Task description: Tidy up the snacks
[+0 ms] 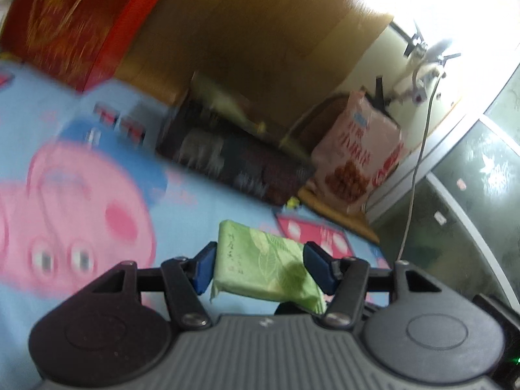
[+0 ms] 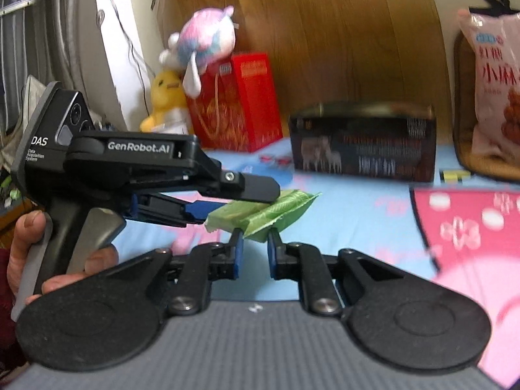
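Behind a blue cartoon-print sheet (image 2: 357, 214) stand a wooden headboard, a red gift box (image 2: 247, 104), a dark box (image 2: 364, 143) and a pink snack bag (image 2: 494, 91); the left gripper (image 1: 258, 268) clamps a green snack packet (image 1: 260, 269) by its sides, lifted off the sheet; the right gripper (image 2: 254, 250) nips that packet's crimped corner; sorting looks barely begun, with no snacks visibly grouped

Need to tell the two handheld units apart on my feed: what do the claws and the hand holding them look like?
Both are matte black linkage claws with blue pads, silver pivot screws and a ribbed grey base. The left claw has a grey pistol grip and white "GenRobot.AI" and "DAS" lettering on its body. The right claw shows no lettering here. The hand on the grip shows a dark red sleeve at its wrist.
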### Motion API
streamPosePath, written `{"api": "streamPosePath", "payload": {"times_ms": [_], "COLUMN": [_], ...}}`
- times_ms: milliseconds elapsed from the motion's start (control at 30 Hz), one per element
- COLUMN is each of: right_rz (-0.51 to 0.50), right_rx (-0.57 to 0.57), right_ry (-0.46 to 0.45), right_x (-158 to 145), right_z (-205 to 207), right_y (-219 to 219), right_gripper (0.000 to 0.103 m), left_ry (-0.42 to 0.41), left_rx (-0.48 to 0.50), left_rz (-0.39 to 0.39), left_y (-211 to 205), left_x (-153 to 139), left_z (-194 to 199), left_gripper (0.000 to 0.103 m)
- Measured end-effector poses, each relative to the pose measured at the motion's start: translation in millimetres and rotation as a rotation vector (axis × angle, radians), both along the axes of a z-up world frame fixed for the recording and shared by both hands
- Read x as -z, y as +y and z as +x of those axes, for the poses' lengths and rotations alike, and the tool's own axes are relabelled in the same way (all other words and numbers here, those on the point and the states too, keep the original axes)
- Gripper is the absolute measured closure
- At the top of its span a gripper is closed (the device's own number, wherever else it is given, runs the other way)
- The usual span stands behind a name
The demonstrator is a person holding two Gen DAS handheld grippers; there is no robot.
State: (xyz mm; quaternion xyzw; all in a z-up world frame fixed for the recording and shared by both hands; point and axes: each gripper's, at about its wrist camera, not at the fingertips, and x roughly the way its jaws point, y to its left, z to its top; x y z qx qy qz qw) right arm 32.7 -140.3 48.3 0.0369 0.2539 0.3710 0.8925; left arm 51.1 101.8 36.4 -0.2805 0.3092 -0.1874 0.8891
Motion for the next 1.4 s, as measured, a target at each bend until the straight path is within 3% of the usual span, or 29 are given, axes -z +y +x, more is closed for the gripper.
{"api": "streamPosePath", "payload": {"times_ms": [167, 300, 333, 433, 500, 533, 667, 767, 900, 1067, 1167, 1300, 1400], "right_rz": [0.015, 0.028, 0.025, -0.040, -0.047, -0.035, 0.010, 0.062, 0.097, 0.081, 0.073, 0.092, 0.097], "right_rx": [0.044, 0.114, 0.128, 0.188, 0.210, 0.209, 0.238, 0.254, 0.289, 0.333, 0.351, 0.327, 0.327], "right_ry": [-0.060, -0.053, -0.051, -0.015, -0.018, -0.025, -0.073, -0.067, -0.038, 0.029, 0.051, 0.073, 0.040], "right_x": [-23.9, -32.3, -32.2, -24.0, -19.5, -18.0, -14.5, -12.4, -2.1, 15.3, 22.8, 27.9, 26.5], "right_z": [46.4, 102.8, 118.2, 156.5, 160.7, 155.7, 123.7, 97.2, 65.2, 27.6, 7.8, -11.1, -24.3], "right_y": [7.9, 17.3, 21.5, 34.5, 31.6, 27.0, 7.9, -4.1, -15.1, -26.2, -32.3, -37.8, -38.6], "right_gripper": [0.086, 0.082, 0.082, 0.081, 0.081, 0.081, 0.074, 0.074, 0.073, 0.066, 0.063, 0.057, 0.055], "left_ry": [-0.116, -0.156, -0.157, -0.101, -0.058, -0.062, -0.095, -0.109, -0.121, -0.083, -0.039, -0.012, 0.004], "left_rx": [-0.017, -0.051, -0.060, -0.118, -0.136, -0.134, -0.161, -0.156, -0.161, -0.199, -0.218, -0.246, -0.258], "left_rz": [0.085, 0.142, 0.162, 0.217, 0.185, 0.165, 0.205, 0.207, 0.276, 0.401, 0.430, 0.487, 0.537], "left_y": [-8.8, -14.2, -16.2, -15.2, -8.6, -5.3, -6.0, -10.2, -25.8, -46.9, -54.1, -60.9, -66.3], "left_x": [-42.2, -56.5, -56.8, -46.4, -37.9, -35.1, -31.5, -32.7, -33.8, -25.1, -16.9, -7.3, -0.9], "left_z": [42.7, 96.3, 110.1, 148.8, 156.5, 153.4, 128.7, 104.4, 63.7, 22.9, 5.1, -13.3, -22.4], "left_gripper": [0.046, 0.040, 0.035, 0.038, 0.038, 0.038, 0.038, 0.038, 0.033, 0.021, 0.012, 0.007, 0.006]}}
